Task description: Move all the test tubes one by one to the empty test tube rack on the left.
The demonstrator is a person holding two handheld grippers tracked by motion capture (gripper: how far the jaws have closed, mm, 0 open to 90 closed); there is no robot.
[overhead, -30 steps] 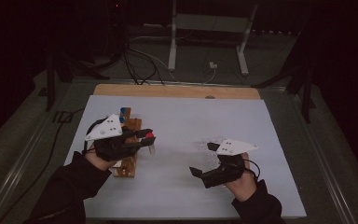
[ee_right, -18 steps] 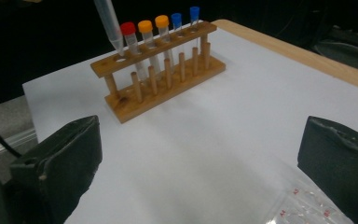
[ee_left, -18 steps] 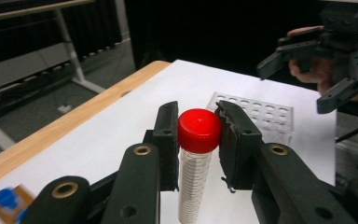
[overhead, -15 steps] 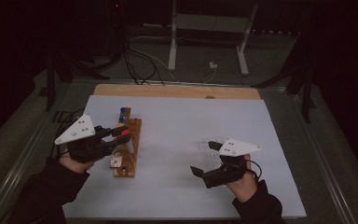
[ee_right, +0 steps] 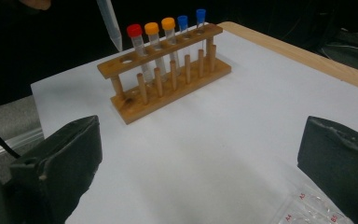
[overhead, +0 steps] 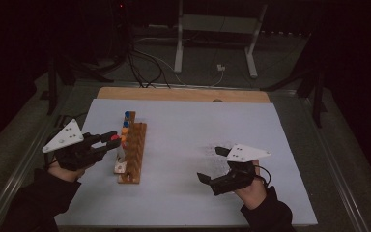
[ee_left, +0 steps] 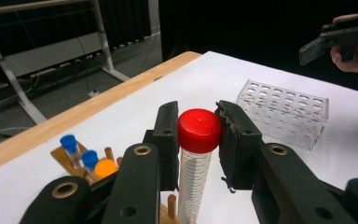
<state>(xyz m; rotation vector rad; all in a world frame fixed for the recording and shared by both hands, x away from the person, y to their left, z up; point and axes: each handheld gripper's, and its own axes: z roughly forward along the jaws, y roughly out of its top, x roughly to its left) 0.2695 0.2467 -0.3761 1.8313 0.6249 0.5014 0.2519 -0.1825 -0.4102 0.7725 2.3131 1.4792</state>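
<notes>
Left claw: my left gripper (overhead: 110, 139) sits at the left middle of the high view, its jaws pinching the red-capped tube (ee_left: 197, 158) just under the cap.
Tube in the claw: in the left gripper view the red cap (ee_left: 199, 130) is at the centre of the frame, squeezed between my two black pads (ee_left: 235, 144), and the clear graduated body hangs straight down toward the bottom edge.
Tube over the rack: in the high view the red cap (overhead: 115, 137) shows at my jaw tips, just left of the wooden rack (overhead: 134, 154) and near its middle; I cannot tell whether the tube's tip touches the rack.
Tip from the other side: in the right gripper view the tube's pointed end (ee_right: 110, 24) hangs at the upper left, above and behind the rack's (ee_right: 168, 70) empty end hole.
Rack contents: one red-capped, two orange-capped (ee_right: 152, 28) and two blue-capped tubes (ee_right: 182, 20) stand in a row.
Right claw: my right gripper (overhead: 211, 165) rests at the lower right of the high view, jaws spread wide, nothing between them.
Clear rack: a plastic tube rack (ee_left: 284, 112) lies at the right of the left gripper view, well apart from my held tube.
</notes>
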